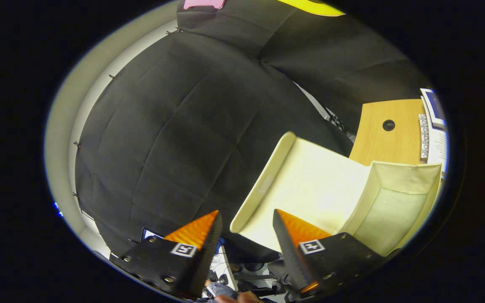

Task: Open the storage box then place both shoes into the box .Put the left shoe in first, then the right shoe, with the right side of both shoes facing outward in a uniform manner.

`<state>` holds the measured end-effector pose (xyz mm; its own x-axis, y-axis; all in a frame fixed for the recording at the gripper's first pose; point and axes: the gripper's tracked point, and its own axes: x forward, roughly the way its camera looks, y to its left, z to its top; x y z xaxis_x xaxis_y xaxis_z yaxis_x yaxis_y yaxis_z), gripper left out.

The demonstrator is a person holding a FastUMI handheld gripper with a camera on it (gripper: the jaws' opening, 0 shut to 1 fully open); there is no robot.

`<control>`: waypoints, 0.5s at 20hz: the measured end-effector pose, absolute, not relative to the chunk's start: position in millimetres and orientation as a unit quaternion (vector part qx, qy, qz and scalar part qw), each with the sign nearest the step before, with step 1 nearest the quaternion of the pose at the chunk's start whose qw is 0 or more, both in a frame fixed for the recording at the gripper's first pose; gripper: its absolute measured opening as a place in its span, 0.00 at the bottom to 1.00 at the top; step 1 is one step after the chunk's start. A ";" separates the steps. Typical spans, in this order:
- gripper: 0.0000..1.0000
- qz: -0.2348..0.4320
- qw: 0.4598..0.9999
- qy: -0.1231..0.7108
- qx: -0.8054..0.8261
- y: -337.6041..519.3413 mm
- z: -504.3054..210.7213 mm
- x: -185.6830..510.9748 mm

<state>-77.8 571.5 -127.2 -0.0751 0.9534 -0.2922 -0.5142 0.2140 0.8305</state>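
My claw (246, 223) open, nothing held, box lid up.

Fingers spread wide w/ clear gap btwn them; the lid's lower corner sits in that gap, no contact that I can see. Storage box (394, 210) is ahead and to the right, just beyond my right finger, open, pale inside wall visible. Its lid (305, 189) stands swung up, tilted, rounded rim edge facing the black booth cloth (175, 139). Wooden worktop (387, 141) w/ a round hole lies beyond the box. Free room to the left, along the cloth.
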 end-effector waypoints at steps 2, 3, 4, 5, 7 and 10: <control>0.88 0.580 0.643 0.438 0.241 565.1 -122.7 -71.2; 0.88 0.579 0.648 0.433 0.239 559.9 -117.9 -70.5; 0.88 0.578 0.653 0.428 0.237 552.5 -114.4 -66.5; 0.89 0.576 0.658 0.424 0.236 545.4 -112.4 -65.5; 0.89 0.569 0.669 0.418 0.234 527.6 -111.2 -59.5; 0.89 0.551 0.695 0.399 0.231 497.2 -107.6 -45.1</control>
